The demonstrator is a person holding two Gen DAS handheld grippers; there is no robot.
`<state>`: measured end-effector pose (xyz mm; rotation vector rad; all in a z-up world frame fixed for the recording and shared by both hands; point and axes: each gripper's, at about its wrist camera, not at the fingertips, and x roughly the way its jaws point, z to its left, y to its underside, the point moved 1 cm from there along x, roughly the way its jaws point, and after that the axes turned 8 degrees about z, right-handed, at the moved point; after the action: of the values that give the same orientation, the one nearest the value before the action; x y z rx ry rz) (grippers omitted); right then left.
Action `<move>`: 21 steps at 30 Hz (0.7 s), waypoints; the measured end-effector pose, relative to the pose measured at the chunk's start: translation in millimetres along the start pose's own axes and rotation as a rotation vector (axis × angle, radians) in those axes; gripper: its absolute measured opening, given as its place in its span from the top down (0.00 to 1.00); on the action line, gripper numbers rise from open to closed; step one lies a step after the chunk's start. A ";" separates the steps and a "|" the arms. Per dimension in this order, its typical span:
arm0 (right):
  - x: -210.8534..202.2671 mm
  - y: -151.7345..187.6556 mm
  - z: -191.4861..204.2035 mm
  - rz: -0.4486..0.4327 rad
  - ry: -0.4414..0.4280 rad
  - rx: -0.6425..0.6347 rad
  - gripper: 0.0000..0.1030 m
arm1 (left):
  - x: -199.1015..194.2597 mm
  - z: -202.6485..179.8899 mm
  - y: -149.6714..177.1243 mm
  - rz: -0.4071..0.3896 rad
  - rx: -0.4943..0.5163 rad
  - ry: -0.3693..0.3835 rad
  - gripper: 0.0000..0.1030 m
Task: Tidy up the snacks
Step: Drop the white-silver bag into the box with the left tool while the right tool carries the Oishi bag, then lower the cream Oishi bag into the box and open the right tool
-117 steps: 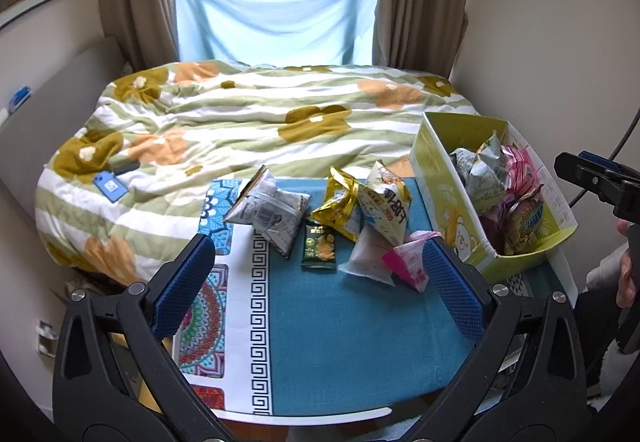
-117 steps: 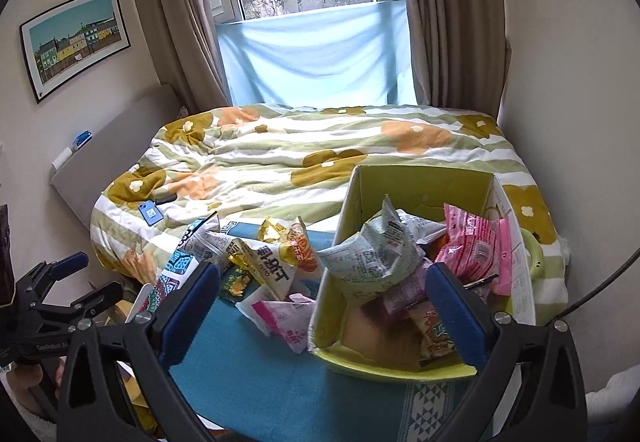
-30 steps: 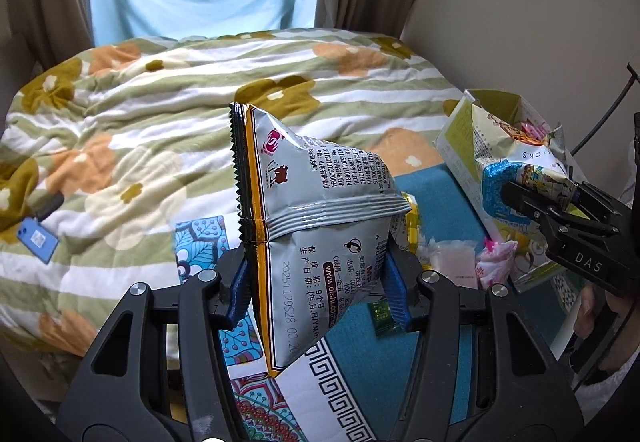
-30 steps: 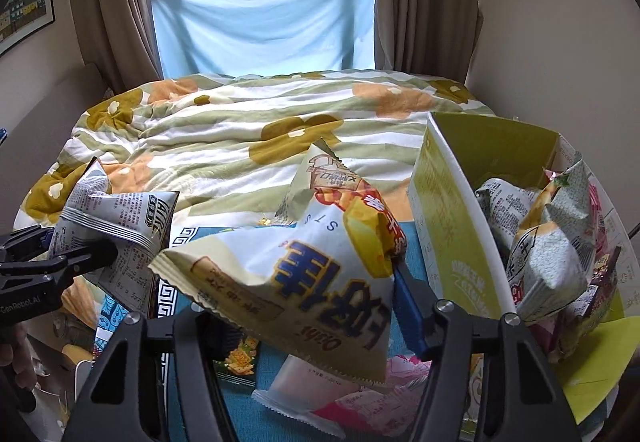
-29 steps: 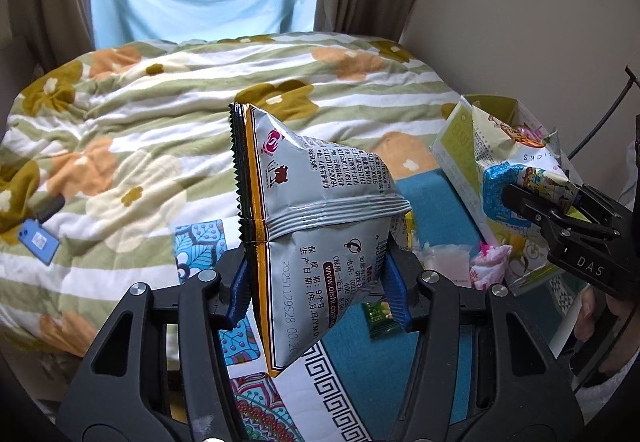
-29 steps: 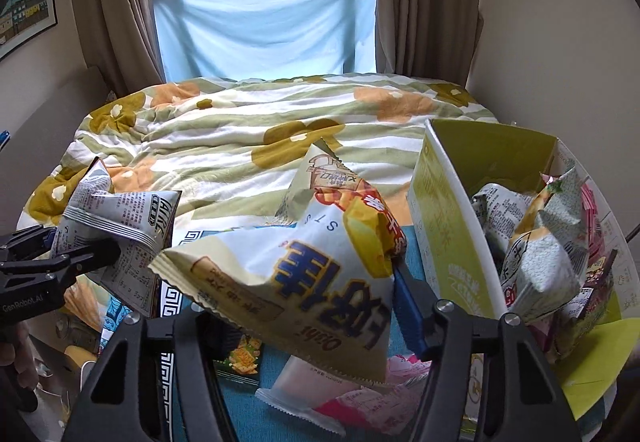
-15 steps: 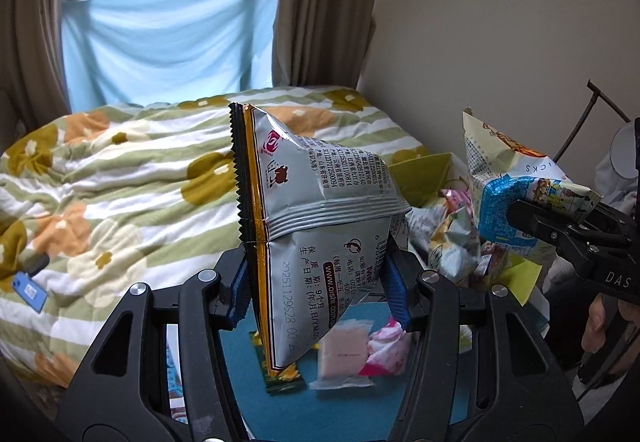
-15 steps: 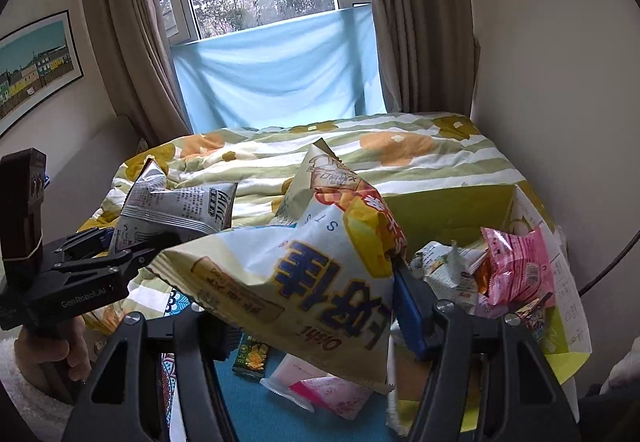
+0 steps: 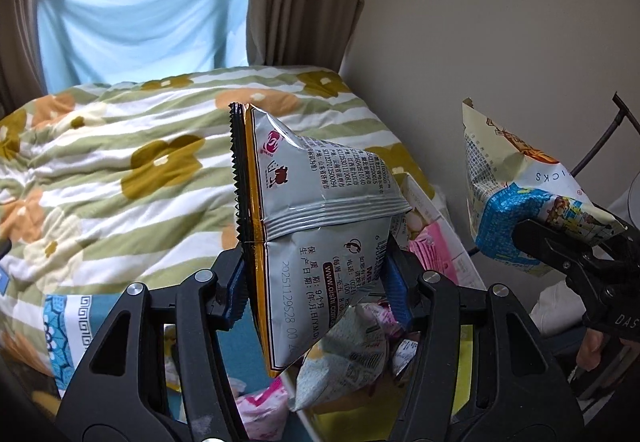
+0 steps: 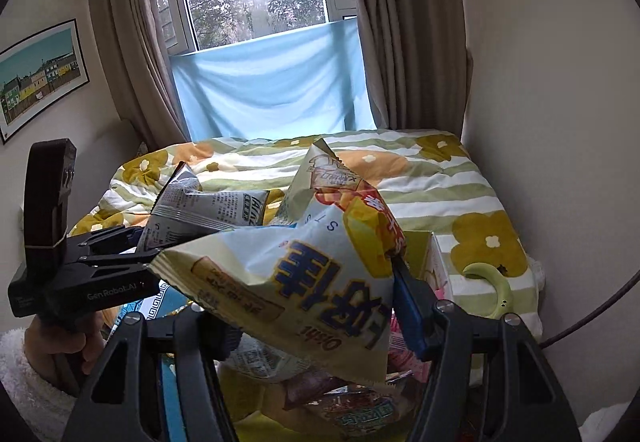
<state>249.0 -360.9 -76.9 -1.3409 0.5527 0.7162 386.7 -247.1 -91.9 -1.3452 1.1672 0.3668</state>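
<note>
Left gripper (image 9: 316,286): blue pads on either side of grey snack bag (image 9: 316,210), left pad just off the bag's serrated edge, right pad against its lower corner; jaws just been opening, bag between them, standing upright, serrated seam to the left. Grip not clearly released, not clearly firm.

Right gripper (image 10: 320,318): clamped on cream-and-yellow chip bag (image 10: 304,274), held tilted, printed face toward the camera; same bag seen from the left wrist view (image 9: 516,194) at far right.

Below both bags: yellow box (image 10: 256,430), packed with other snack packets (image 9: 344,358), pink packet (image 9: 436,250) against its far wall. Both held bags above the box, not in it.

Beyond: teal patterned mat (image 9: 80,318), flowered quilt (image 9: 120,146), blue cloth across window (image 10: 272,82), curtains (image 10: 416,42), framed picture (image 10: 40,70).
</note>
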 end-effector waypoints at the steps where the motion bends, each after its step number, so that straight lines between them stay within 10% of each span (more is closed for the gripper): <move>1: 3.2 -1.5 -7.0 0.009 -0.002 -0.009 0.43 | 10.5 -3.9 -3.7 0.026 -0.011 -0.011 0.34; 4: 11.1 -4.8 -25.7 0.038 -0.017 -0.032 0.43 | 29.9 -11.5 -1.7 0.066 -0.064 -0.048 0.01; 21: 56.7 -8.2 -67.0 0.140 0.050 -0.132 0.43 | -19.4 25.7 45.1 0.031 -0.203 -0.133 0.01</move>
<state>296.1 -419.4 -123.1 -1.4560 0.6540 0.8471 354.0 -204.8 -106.3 -1.4558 1.0623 0.6014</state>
